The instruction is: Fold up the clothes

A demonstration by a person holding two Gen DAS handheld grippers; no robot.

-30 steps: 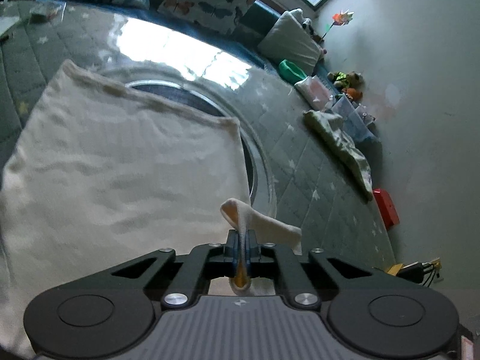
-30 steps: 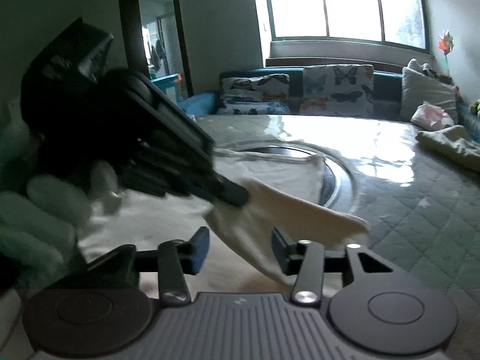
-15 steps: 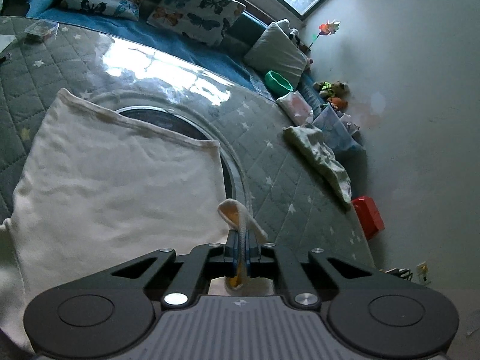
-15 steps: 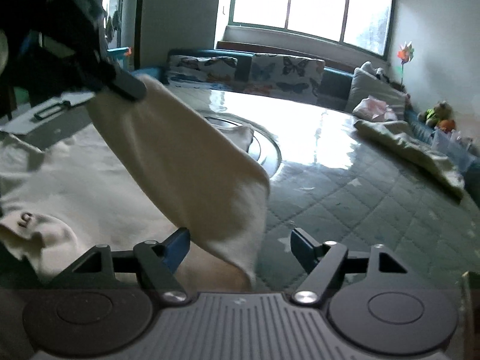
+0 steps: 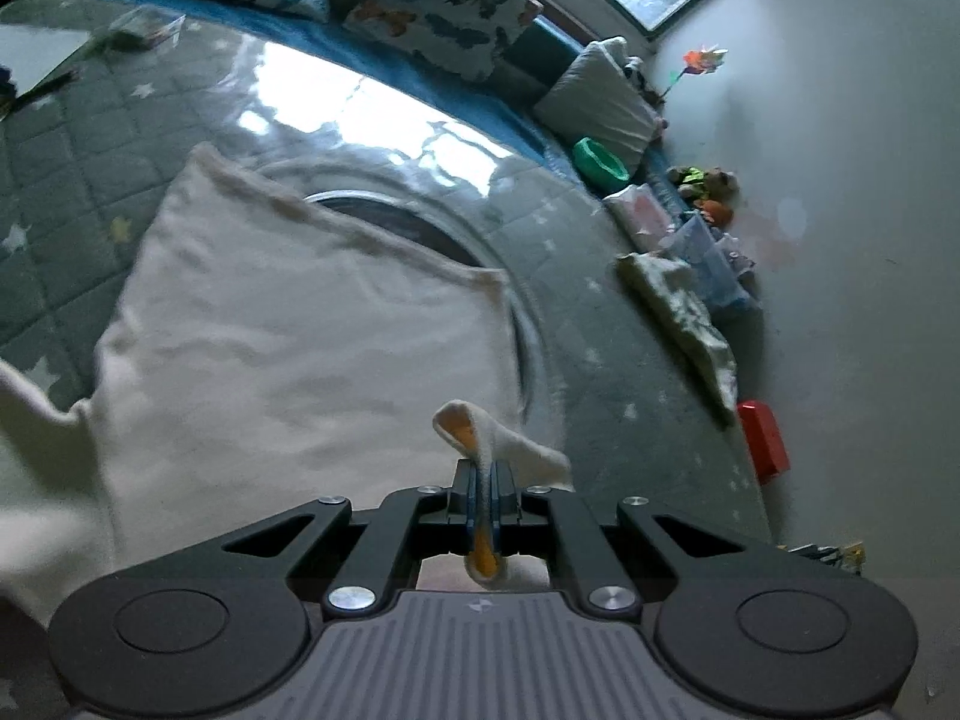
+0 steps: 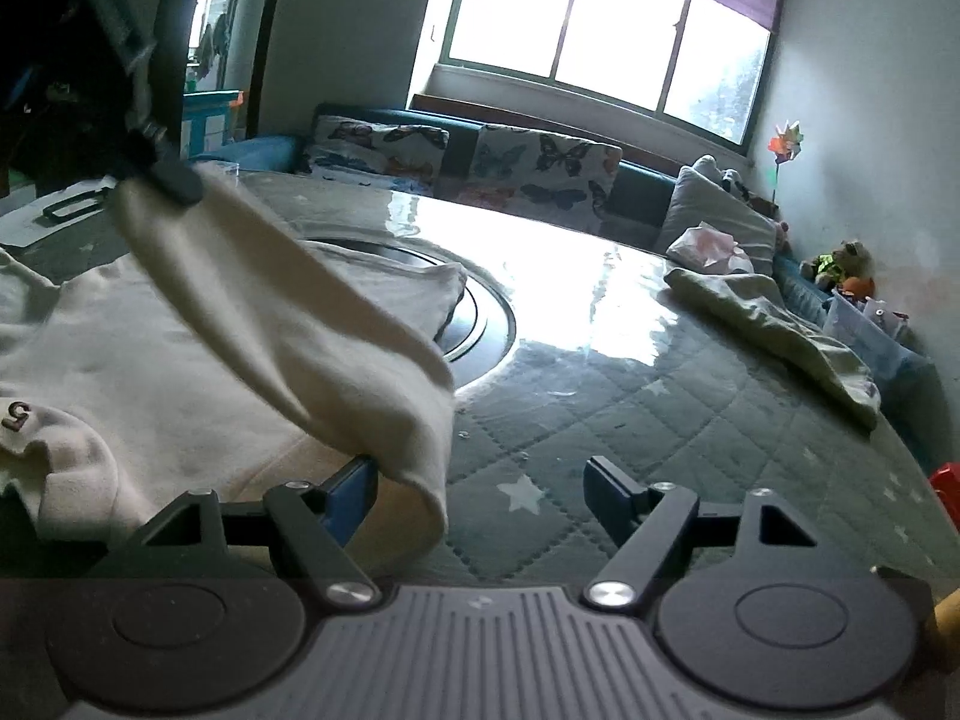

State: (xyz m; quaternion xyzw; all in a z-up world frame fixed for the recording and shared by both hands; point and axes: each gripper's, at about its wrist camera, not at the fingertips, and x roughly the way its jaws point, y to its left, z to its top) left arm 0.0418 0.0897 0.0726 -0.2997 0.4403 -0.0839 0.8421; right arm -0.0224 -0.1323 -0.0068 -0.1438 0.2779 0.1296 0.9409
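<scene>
- Here the left gripper [image 5: 483, 495] is clamped on a cream sleeve [image 5: 498, 438]; its jaws press together on the cloth, lifted above the cream garment [image 5: 288, 360] spread on the quilted table [image 5: 630, 420].
- Only the right wrist view shows the sleeve [image 6: 300, 324] stretched from far left to near; the right gripper [image 6: 480, 489] gapes wide, holding nothing, the sleeve's end draped by its left finger [image 6: 351, 489].
- A second garment [image 6: 774, 324] lies far right.

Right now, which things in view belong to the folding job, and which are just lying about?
In the job: cream garment; left gripper, shut on its sleeve; right gripper, open.

Lying about: green-patterned cloth; butterfly cushions; green bowl; red box; pinwheel.
</scene>
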